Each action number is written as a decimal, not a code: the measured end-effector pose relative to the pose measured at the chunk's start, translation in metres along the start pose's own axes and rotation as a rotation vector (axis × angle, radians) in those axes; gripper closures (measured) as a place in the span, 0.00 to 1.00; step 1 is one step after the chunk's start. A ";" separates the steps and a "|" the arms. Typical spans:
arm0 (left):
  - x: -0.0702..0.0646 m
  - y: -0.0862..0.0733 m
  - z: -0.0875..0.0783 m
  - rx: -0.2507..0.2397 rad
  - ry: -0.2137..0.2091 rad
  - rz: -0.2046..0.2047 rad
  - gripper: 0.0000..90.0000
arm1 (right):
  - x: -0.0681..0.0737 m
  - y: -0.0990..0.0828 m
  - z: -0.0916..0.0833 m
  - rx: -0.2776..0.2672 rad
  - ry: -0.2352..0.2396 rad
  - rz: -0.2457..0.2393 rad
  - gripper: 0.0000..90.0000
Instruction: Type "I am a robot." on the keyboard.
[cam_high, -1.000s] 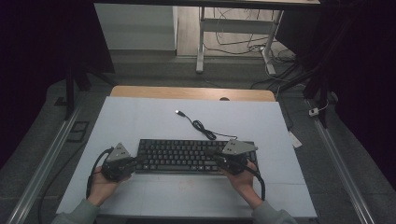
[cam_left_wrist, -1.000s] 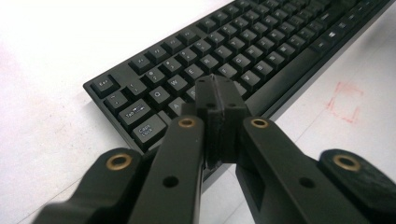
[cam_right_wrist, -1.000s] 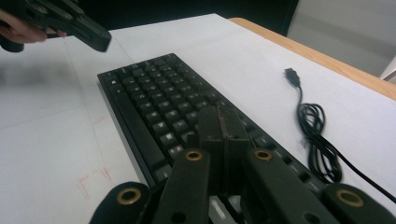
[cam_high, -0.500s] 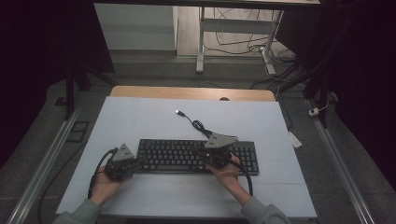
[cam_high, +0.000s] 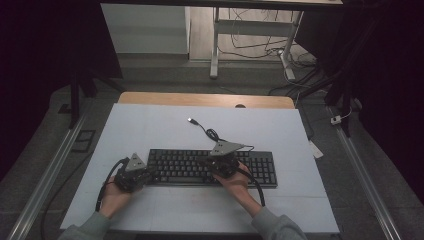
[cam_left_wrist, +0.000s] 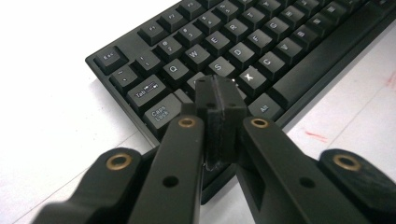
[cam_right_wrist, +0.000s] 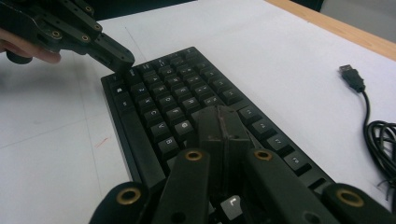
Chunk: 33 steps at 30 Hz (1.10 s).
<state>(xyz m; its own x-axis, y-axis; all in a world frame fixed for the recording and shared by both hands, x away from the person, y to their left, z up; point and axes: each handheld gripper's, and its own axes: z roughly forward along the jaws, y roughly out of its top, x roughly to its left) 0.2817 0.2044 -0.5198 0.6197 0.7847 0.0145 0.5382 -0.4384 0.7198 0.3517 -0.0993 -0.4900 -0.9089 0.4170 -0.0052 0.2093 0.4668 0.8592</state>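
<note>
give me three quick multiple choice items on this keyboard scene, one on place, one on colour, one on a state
1. Where does the left claw sit on the keyboard?
A. the number pad end
B. the Caps Lock end
C. off it, by the plug

2. What colour is the keyboard?
A. white
B. red
C. black

3. How does the USB plug lie?
A. loose on the table
B. held in the right claw
C. under the keyboard

Answers: 1 B, the left gripper view shows its tips by Caps Lock and A. 2 C, body and keys are black. 3 A, it rests free on the white top, behind the keyboard, while the right claw sits shut over the keys.
</note>
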 end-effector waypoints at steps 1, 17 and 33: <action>0.000 0.000 0.001 0.007 0.003 0.004 0.98 | 0.000 0.000 0.001 0.002 0.002 0.001 0.99; 0.002 -0.001 0.007 0.020 0.014 0.009 0.98 | 0.001 0.005 0.021 0.045 0.014 0.000 0.99; 0.003 -0.002 0.009 0.035 0.014 0.013 0.98 | -0.007 -0.001 0.037 0.139 -0.042 0.022 0.99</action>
<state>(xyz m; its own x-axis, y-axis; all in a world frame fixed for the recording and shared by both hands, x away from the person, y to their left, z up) 0.2877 0.2039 -0.5269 0.6188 0.7848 0.0338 0.5499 -0.4635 0.6948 0.3714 -0.0740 -0.5093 -0.8881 0.4595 -0.0111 0.2795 0.5591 0.7805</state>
